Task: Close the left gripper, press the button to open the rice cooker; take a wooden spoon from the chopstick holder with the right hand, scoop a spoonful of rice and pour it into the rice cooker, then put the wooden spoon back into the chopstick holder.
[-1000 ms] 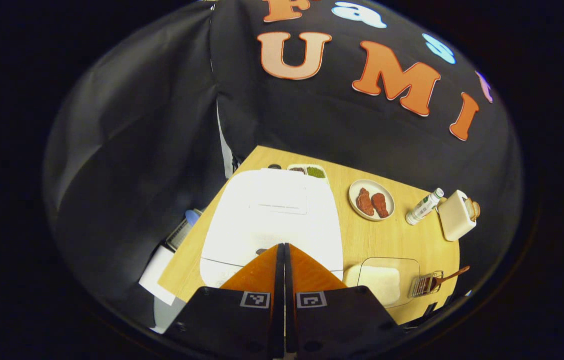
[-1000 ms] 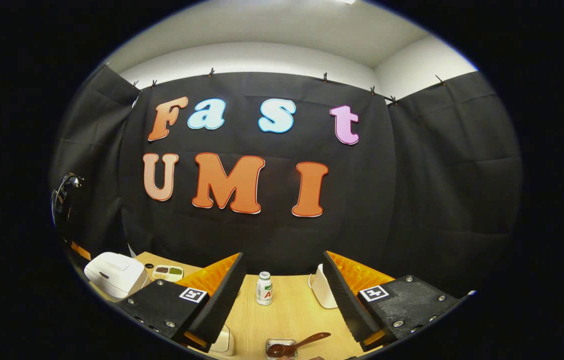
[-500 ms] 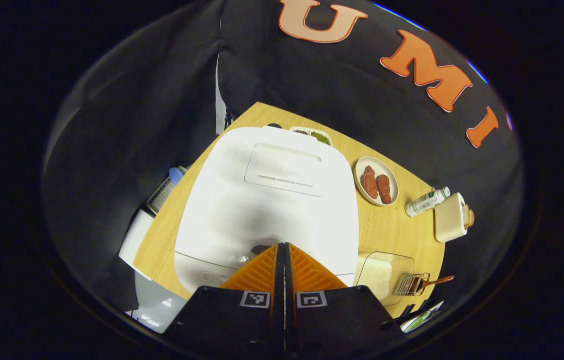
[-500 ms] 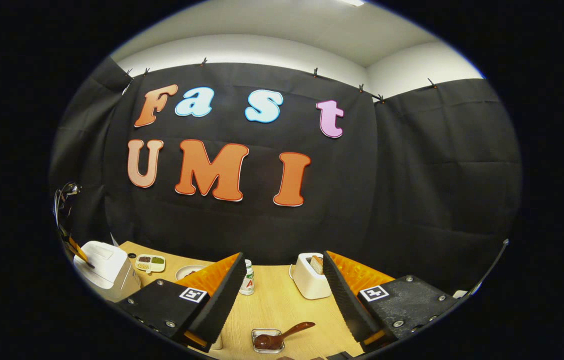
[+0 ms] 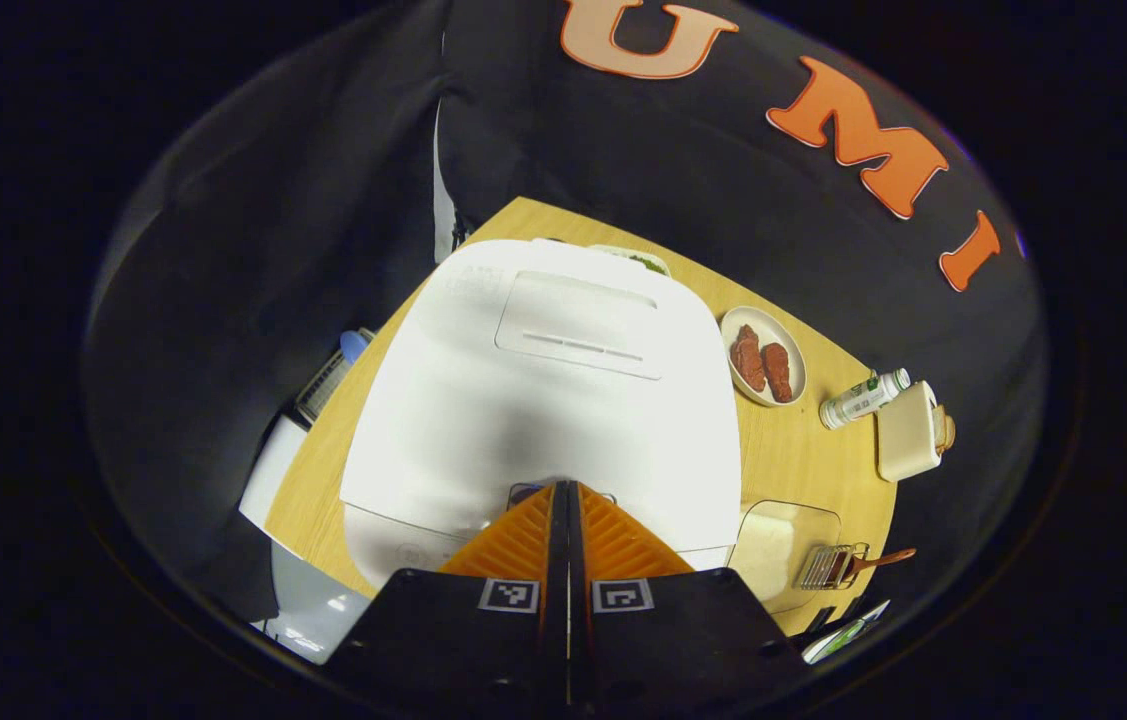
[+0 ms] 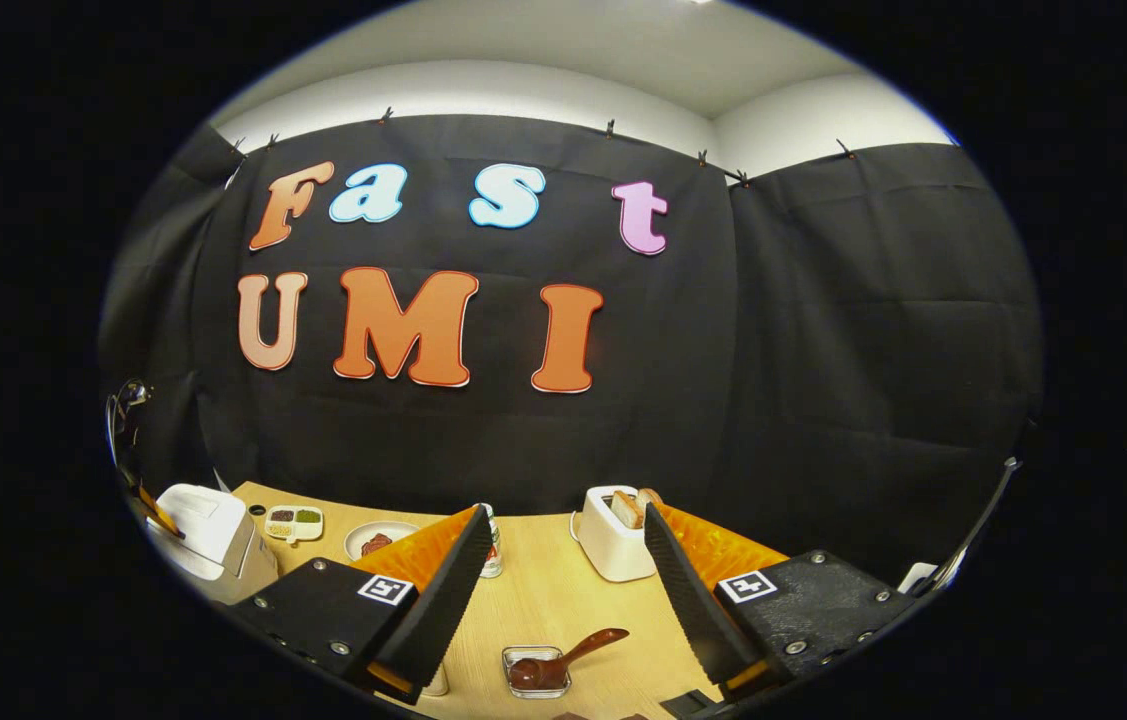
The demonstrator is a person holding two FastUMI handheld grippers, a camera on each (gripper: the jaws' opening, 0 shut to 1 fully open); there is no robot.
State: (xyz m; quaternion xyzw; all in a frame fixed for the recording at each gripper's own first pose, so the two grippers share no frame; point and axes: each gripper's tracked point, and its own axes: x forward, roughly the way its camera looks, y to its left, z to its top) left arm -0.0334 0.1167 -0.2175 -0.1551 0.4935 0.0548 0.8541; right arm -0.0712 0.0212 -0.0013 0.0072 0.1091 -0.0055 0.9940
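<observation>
Left gripper (image 5: 568, 487) has its fingers pressed together with no gap and nothing between them, pointing down at the front edge of the rice cooker (image 5: 543, 390). The tips sit right at the small dark button (image 5: 528, 492) near the cooker's front lip; whether they touch it I cannot tell, since the fingers cover most of it. The lid looks down and shut, so the press seems not yet finished. What the move turns on: the button lies directly ahead of the tips along the fingers' own line, so a straight push forward should land on it, with no sideways correction.

The cooker stands at the left end of the wooden table (image 5: 793, 460). To its right are a plate of meat (image 5: 764, 355), a bottle (image 5: 863, 397) and a toaster (image 5: 908, 432). Nearer the front edge lies a clear container of rice (image 5: 783, 540).

Right gripper (image 6: 563, 580) is spread wide and empty, held above the table and aimed at the back wall. The wooden spoon (image 6: 563, 658) lies below and between its open fingers, bowl down in the chopstick holder (image 6: 535, 670), handle slanting up to the right. The right gripper is clearly the nearer one to it. My guess is a drop downward, fingers set across that slanted handle, once the lid is up.
</observation>
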